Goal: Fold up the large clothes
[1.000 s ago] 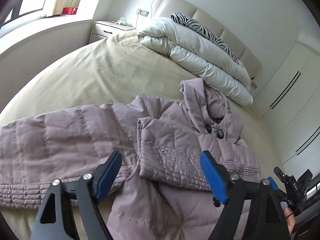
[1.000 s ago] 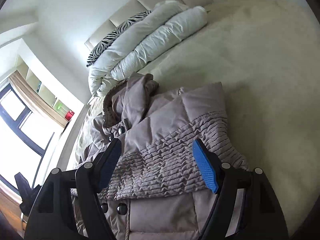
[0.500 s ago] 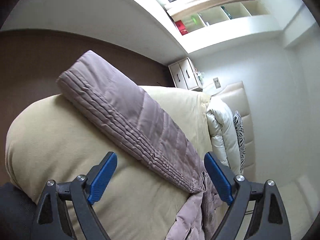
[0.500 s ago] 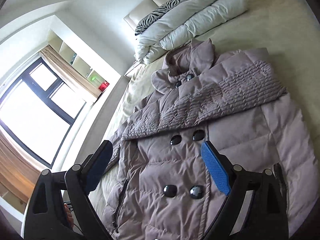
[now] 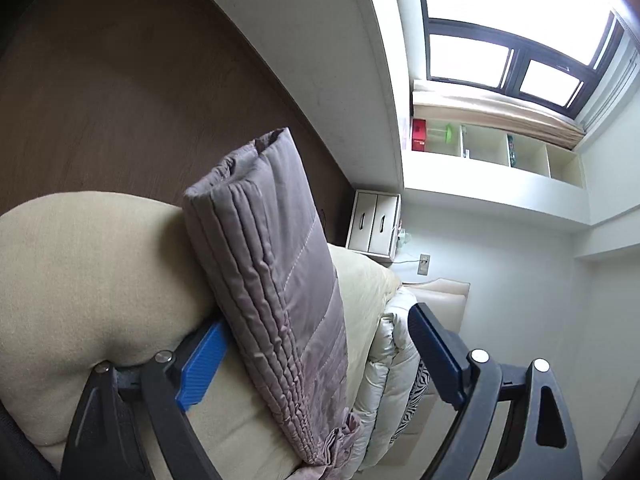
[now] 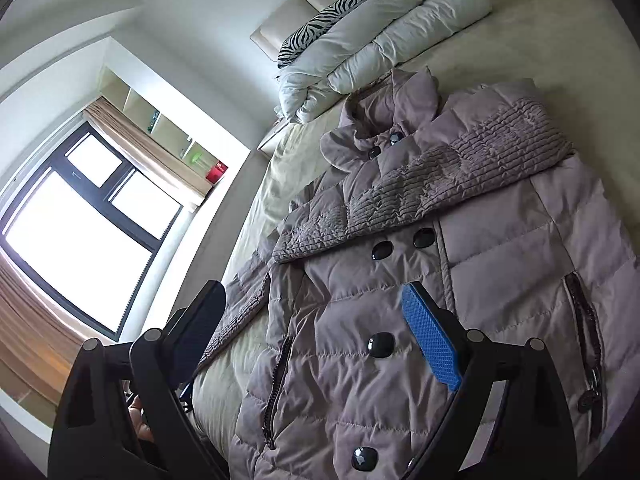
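Lying buttoned on the beige fleecy bed cover (image 6: 540,40), the quilted mauve puffer coat (image 6: 460,264) has one ribbed-cuffed sleeve (image 6: 440,176) folded across its chest. Its other padded sleeve (image 5: 276,280) sits between the left gripper (image 5: 316,360)'s wide-apart jaws, ungripped. The right gripper (image 6: 316,336) hovers above, jaws spread and empty.

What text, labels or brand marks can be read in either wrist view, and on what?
None can be read.
Red box on the shelf under the window: faint marks on its face, too blurred to read; same box in the right wrist view, light marks, too small.
Puffer coat: buttons and zip pulls show no legible marking.
Wall socket plate: no text visible.
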Demonstrator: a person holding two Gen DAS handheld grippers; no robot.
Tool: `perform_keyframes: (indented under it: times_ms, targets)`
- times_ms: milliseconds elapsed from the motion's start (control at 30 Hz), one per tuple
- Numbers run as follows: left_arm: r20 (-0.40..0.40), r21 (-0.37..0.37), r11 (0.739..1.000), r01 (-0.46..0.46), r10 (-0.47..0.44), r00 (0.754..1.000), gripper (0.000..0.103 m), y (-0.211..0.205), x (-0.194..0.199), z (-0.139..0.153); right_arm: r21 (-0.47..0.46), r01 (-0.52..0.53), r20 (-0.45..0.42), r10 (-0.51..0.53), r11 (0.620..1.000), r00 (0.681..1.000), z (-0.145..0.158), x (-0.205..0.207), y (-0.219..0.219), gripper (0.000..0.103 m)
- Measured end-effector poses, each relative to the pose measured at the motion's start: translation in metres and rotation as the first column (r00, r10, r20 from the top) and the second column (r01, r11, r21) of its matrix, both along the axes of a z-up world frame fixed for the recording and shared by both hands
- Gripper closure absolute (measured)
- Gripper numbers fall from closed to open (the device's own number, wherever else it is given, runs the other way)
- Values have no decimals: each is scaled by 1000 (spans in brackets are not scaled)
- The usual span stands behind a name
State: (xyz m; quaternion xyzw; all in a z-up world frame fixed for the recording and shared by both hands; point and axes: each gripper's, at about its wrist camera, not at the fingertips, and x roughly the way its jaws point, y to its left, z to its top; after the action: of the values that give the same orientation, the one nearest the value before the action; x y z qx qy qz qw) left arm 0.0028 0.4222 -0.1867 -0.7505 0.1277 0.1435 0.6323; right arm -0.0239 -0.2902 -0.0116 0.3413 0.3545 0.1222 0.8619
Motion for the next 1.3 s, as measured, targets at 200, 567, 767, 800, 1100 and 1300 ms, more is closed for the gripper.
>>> perform_keyframes:
  times_ms: [200, 567, 767, 800, 1100, 1300]
  targets:
    - [-98, 2, 1000, 17, -16, 995, 84, 8, 19, -9, -3, -15, -10, 15, 1000, 1000, -5, -5, 1, 12]
    - [-92, 456, 849, 266, -253, 963, 92, -52, 60, 106, 37, 17, -21, -16, 999, 1000, -26, -14, -23, 13]
    - [-239, 795, 348, 497, -574, 783, 94, -233, 116, 186, 89, 73, -26, -71, 993, 997, -40, -19, -51, 13]
    - [-277, 817, 258, 516, -608, 744, 95, -268, 120, 187, 99, 82, -31, -79, 992, 996, -43, -20, -57, 13]
    - [-575, 787, -270, 554, -648, 500, 102, -461, 111, 114, 199, 70, -135, -43, 978, 990, -83, -5, -92, 13]
    - [-579, 783, -257, 566, -634, 513, 102, -463, 103, 106, 364, -8, -208, 89, 931, 974, -115, 45, -69, 12]
